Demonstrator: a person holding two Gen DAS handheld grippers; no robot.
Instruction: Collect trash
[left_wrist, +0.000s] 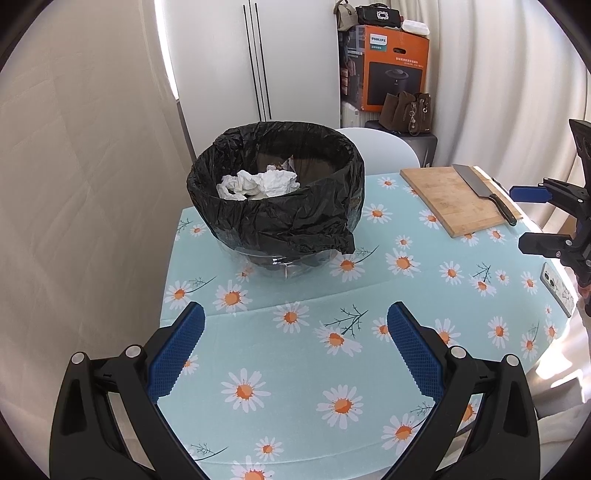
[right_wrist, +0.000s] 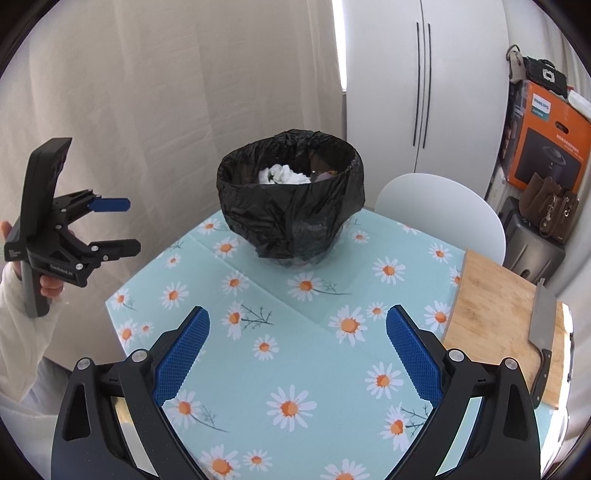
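At centre frame, a bin (left_wrist: 275, 195) lined with a thin black bag (left_wrist: 295, 221) holds light crumpled paper (left_wrist: 258, 183); both grippers (left_wrist: 295, 350) (right_wrist: 297, 350) hover wide and empty, best pinching the bag's soft rim.

bright, even daylight | soft shadows | sharp focus | fisheye bending, dark corners
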